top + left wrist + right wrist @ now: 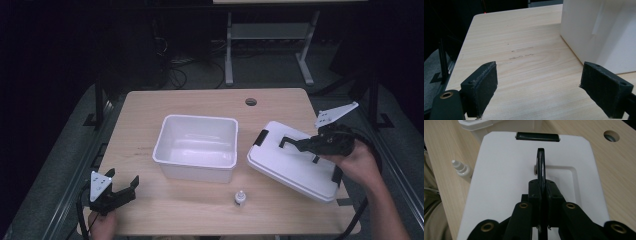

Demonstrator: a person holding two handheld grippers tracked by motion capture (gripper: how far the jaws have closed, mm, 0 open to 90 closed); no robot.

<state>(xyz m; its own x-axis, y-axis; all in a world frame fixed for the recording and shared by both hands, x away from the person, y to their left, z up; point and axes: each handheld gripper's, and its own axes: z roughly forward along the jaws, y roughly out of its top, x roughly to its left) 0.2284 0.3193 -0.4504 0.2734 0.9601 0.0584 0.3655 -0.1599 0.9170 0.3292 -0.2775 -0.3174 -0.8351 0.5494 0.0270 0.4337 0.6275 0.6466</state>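
Right gripper [296, 143]: jaws pinching handle [540, 166] of white lid [290, 167], lid tilted over bench [150, 210], right of open white bin [197, 147]. Left gripper [122, 187]: jaws spread, nothing between.

Wooden table [150, 107] with white bin [196, 146], lid [295, 162], small bottle [240, 197].

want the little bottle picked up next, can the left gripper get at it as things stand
Probably yes. The left gripper has open, empty jaws, and bare table lies between it and the small bottle, which stands alone in front of the white bin. The right gripper holds the lid's handle.
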